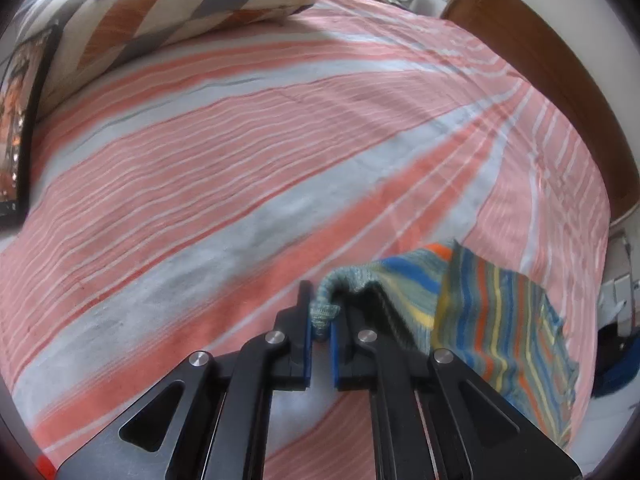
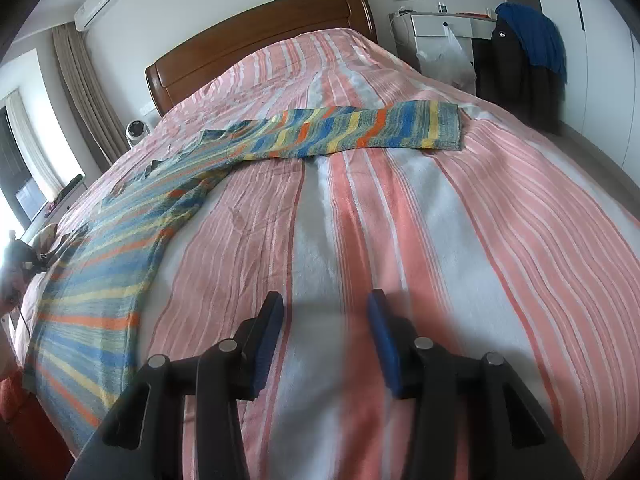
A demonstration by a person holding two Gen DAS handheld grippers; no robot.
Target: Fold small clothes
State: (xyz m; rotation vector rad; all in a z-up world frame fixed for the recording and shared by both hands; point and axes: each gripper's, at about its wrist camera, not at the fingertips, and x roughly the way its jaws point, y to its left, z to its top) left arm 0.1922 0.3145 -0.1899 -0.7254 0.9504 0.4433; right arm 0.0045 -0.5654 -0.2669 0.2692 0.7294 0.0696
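While the left gripper point(image 1: 321, 334) is clamped on a bunched edge of the striped knit garment point(image 1: 496, 320), the rest of that fabric trails off to its right over the bed. Right gripper point(image 2: 325, 340) has jaws apart, nothing between them, hovering over the pink-striped bedspread point(image 2: 440, 220). In the right wrist view the garment point(image 2: 168, 200) lies spread across the bed, one sleeve point(image 2: 380, 128) stretched toward the wooden headboard point(image 2: 256, 36).

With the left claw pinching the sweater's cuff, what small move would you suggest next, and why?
Probably carry the cuff across onto the sweater body: the left claw is shut on it, while the right claw hangs open over bare bedspread.
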